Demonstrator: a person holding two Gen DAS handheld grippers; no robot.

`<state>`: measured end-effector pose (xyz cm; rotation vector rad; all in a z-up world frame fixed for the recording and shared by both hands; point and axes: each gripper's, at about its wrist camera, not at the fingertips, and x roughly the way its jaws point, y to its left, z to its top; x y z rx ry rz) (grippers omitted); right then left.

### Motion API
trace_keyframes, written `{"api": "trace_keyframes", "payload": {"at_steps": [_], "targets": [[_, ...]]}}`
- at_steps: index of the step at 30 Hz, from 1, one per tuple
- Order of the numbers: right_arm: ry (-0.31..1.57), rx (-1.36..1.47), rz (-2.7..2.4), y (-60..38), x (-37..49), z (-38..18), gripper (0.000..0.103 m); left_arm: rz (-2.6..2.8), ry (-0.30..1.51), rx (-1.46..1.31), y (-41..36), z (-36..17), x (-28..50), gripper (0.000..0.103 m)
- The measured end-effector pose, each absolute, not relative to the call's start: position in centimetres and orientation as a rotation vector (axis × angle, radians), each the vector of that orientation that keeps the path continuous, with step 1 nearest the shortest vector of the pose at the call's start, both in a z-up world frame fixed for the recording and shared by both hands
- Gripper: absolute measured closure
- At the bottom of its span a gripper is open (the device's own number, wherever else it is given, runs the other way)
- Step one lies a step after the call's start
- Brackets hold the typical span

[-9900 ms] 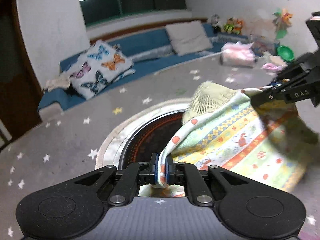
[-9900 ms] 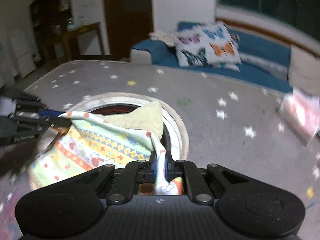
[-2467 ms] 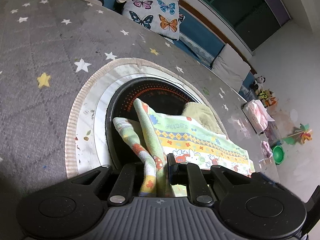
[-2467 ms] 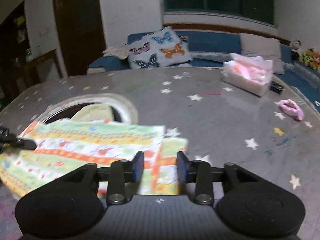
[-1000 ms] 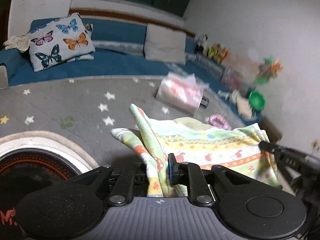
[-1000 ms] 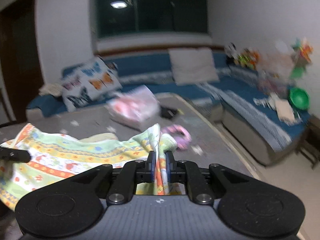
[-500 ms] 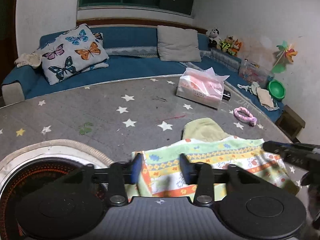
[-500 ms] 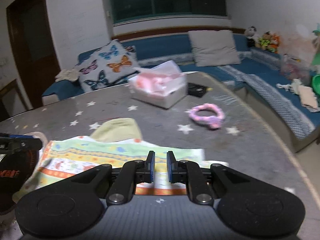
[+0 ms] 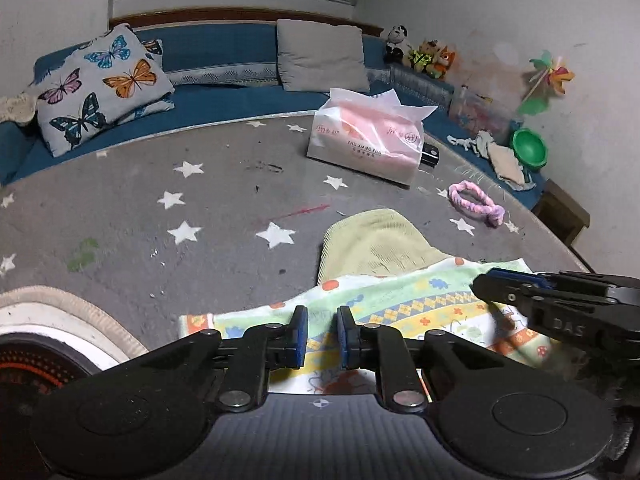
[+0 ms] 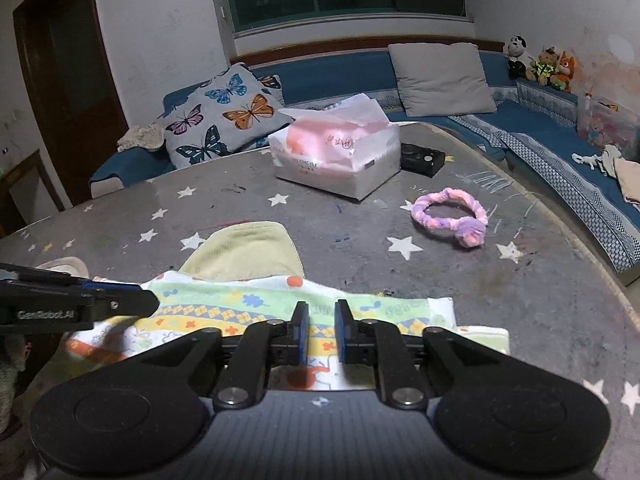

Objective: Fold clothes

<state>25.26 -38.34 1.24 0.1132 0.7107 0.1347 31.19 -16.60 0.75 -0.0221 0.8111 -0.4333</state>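
Note:
A small patterned garment (image 9: 404,300) with green, yellow and orange bands lies folded flat on the grey star-print table; its plain pale-green part (image 9: 376,244) sticks out at the far side. It also shows in the right wrist view (image 10: 240,308). My left gripper (image 9: 319,334) is open and empty, just above the garment's near edge. My right gripper (image 10: 319,330) is open and empty over the garment's near edge too. Each gripper shows in the other's view, the right (image 9: 496,282) and the left (image 10: 132,300), over the garment's ends.
A pink tissue pack (image 9: 366,140) and a black box (image 10: 422,158) lie at the far side of the table. A pink-purple headband (image 10: 452,216) lies right of the garment. A round inset with a woven rim (image 9: 52,312) is at the left. A blue sofa (image 10: 332,76) curves behind.
Both grippers carried the garment rightward off the round inset, laid it flat on the table and let go. Since half a second ago the left jaws narrowed and the right jaws widened.

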Motion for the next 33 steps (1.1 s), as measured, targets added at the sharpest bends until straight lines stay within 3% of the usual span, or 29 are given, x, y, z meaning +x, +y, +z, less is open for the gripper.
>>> {"api": "trace_keyframes", "payload": {"at_steps": [1,8,20,22,24,28,30,33], "targets": [[0.711,0.112,0.138,-38.4,25.0,1.4,0.078,-0.439,0.805,-0.019,-16.5,1.0,30.7,0.085],[0.727,0.090,0.175,-38.4,20.7,2.2,0.071,-0.487,0.758,0.023,-16.3,2.3,26.6,0.085],[0.735,0.063,0.106,-39.6,12.8,1.7,0.065,-0.484,0.752,0.032,-14.1,1.9,19.5,0.083],[0.721,0.066,0.103,-39.4,11.8,1.9,0.059,-0.475,0.746,0.026,-13.6,2.4,18.5,0.075],[0.700,0.064,0.103,-39.0,10.8,2.4,0.048,-0.463,0.728,0.028,-13.1,2.8,17.4,0.056],[0.667,0.069,0.134,-37.4,9.3,2.9,0.021,-0.437,0.696,0.044,-12.3,3.5,14.7,0.042],[0.649,0.059,0.137,-36.3,8.3,2.9,0.017,-0.424,0.691,0.046,-11.9,3.5,13.6,0.025],[0.626,0.057,0.132,-35.1,7.0,2.9,0.005,-0.410,0.681,0.043,-11.1,3.4,12.1,0.013]]}}
